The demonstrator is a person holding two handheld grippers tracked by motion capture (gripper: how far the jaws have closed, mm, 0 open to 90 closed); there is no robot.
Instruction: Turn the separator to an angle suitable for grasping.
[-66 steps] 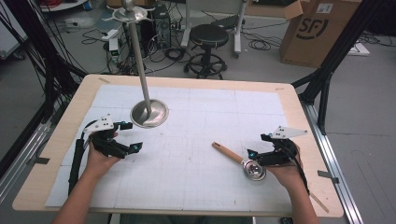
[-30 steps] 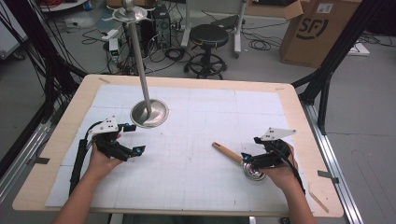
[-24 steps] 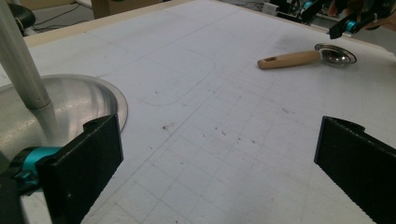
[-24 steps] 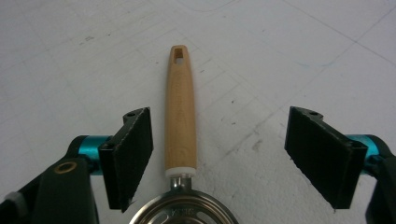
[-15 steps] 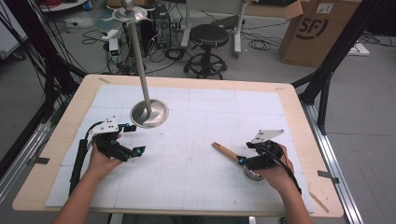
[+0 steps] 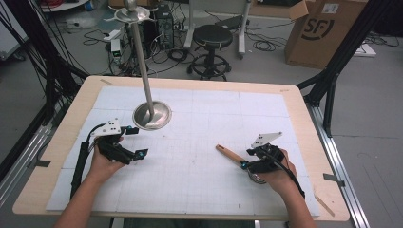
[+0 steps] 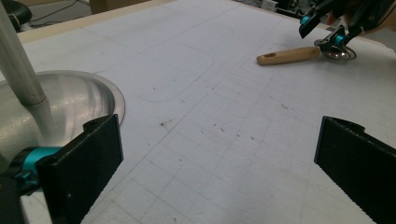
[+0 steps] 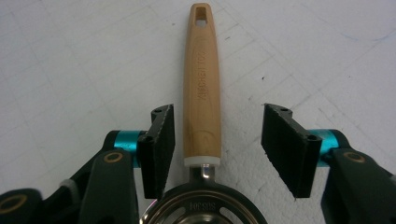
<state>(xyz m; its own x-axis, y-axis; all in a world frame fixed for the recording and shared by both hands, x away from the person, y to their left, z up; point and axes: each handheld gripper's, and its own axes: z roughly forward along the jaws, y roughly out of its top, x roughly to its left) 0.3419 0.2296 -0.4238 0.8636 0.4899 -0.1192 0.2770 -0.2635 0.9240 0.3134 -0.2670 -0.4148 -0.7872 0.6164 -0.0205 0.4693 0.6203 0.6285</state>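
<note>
A kitchen utensil with a light wooden handle (image 6: pixel 230 154) and a round metal head lies on the white gridded mat at the right. My right gripper (image 6: pixel 244 161) sits low over it. In the right gripper view the handle (image 8: pixel 201 84) runs between the jaws of my right gripper (image 8: pixel 217 140). The jaws have just been closing. The left pad (image 8: pixel 159 140) is close beside the wood and the right pad (image 8: pixel 287 144) stands well apart from it. My left gripper (image 6: pixel 137 141) rests open on the mat at the left, with nothing between its jaws (image 7: pixel 217 158).
A metal pole on a round dished base (image 6: pixel 152 114) stands on the mat just beyond my left gripper, and the base (image 7: pixel 70 98) lies close to its left jaw. The wooden table edge (image 6: pixel 304 123) frames the mat. A stool, cables and a cardboard box sit on the floor behind.
My right gripper has slid left and down onto the utensil, and its jaws have narrowed around the wooden handle. The left hand has stayed put over the last second.
</note>
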